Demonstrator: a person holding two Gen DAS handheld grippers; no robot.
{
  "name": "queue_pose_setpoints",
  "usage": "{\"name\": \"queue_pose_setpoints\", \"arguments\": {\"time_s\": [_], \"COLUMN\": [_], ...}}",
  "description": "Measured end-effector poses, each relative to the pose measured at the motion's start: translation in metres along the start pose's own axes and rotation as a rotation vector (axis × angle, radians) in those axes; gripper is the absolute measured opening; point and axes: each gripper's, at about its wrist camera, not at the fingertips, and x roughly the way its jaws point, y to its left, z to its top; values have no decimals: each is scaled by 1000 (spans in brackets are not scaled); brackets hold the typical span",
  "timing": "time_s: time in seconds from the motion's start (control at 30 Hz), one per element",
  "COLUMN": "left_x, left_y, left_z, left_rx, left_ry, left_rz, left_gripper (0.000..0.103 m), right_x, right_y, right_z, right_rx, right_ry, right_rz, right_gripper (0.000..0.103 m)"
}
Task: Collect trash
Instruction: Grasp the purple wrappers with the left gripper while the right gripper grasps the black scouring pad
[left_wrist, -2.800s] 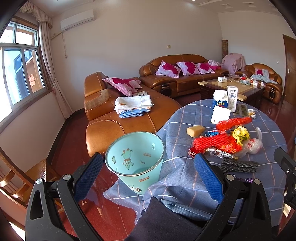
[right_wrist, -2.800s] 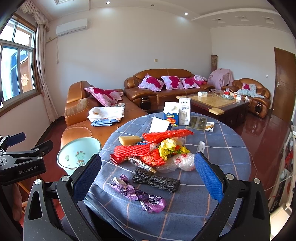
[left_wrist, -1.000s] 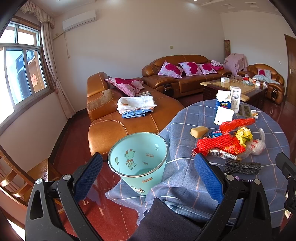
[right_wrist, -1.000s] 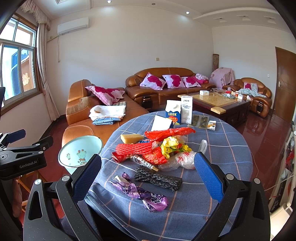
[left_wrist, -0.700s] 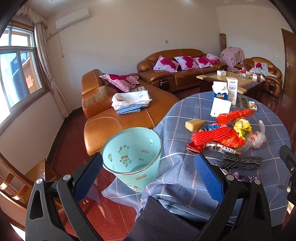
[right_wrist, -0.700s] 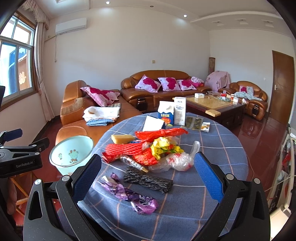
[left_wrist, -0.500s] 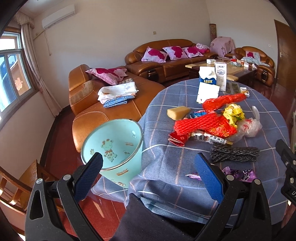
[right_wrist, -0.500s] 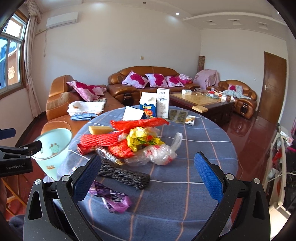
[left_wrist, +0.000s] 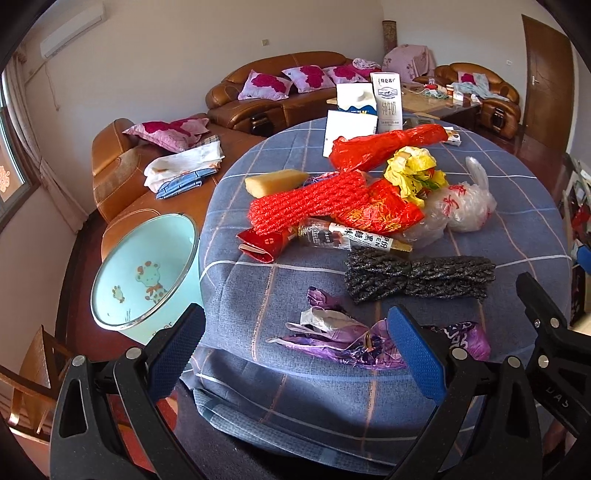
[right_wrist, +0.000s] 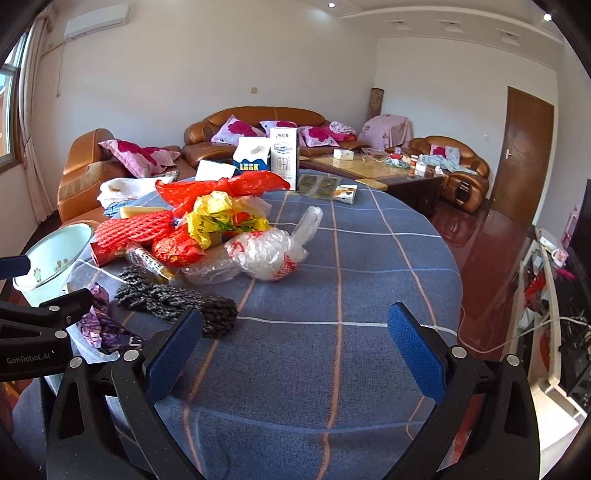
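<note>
Trash all on the table, none collected as far as we can see: the pale blue bin on the floor just off the table's left edge shows only its printed inner wall, though its bottom is hidden from us. We judge the task at its start.

Left gripper fingers spread wide, nothing between them, poised over the table's near edge with the purple wrapper lying between the pads. Right gripper likewise spread and empty, over bare cloth toward the near right edge.

Left to do, nearest first: purple wrapper, black mesh bundle, labelled clear wrapper, red foam net, red and yellow bags, clear plastic bag.

Left wrist view shows the bin's interior and the whole purple wrapper. Right wrist view hides most of that wrapper behind the left gripper's body and shows only the bin's rim, but it shows the table's far right edge, where a small box lies beside two flat packets.
</note>
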Motion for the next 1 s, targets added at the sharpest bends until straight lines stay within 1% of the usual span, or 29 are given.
{"name": "queue_pose_setpoints", "arguments": {"time_s": [0.17,0.2,0.23,0.3,0.37,0.4,0.43,0.47,0.63,0.73,0.9,1.0], "left_x": [20,24,27,32,36,37,36,36,32,21,8,2], "left_y": [-9,-10,-11,-11,-13,-13,-14,-15,-14,-9,3,15], "left_z": [-6,-7,-8,-10,-11,-13,-13,-13,-12,-6,13,26], "left_rx": [10,11,9,-5,-5,-13,-12,-8,-14,-20,-34,-61], "left_ry": [58,68,78,90,111,111,106,107,97,61,-30,-61], "left_rz": [-50,-58,-68,-100,-123,-142,-152,-155,-177,-180,-131,-103], "left_gripper": [95,94,90,81,55,52,40,35,30,29,24,24], "right_x": [14,15,16,17,17,19,20,20,19,15,12,13], "right_y": [-9,-10,-10,-10,-11,-11,-12,-11,-11,-11,-9,-9], "right_z": [-8,-9,-10,-11,-11,-12,-12,-12,-11,-9,-6,-4], "right_rx": [42,44,45,43,50,54,57,58,63,61,47,33], "right_ry": [47,48,49,52,50,55,59,59,49,32,13,7], "right_rz": [-6,-7,-6,-2,1,5,8,10,22,29,36,50], "right_gripper": [98,98,98,98,98,98,98,98,98,98,98,98]}}
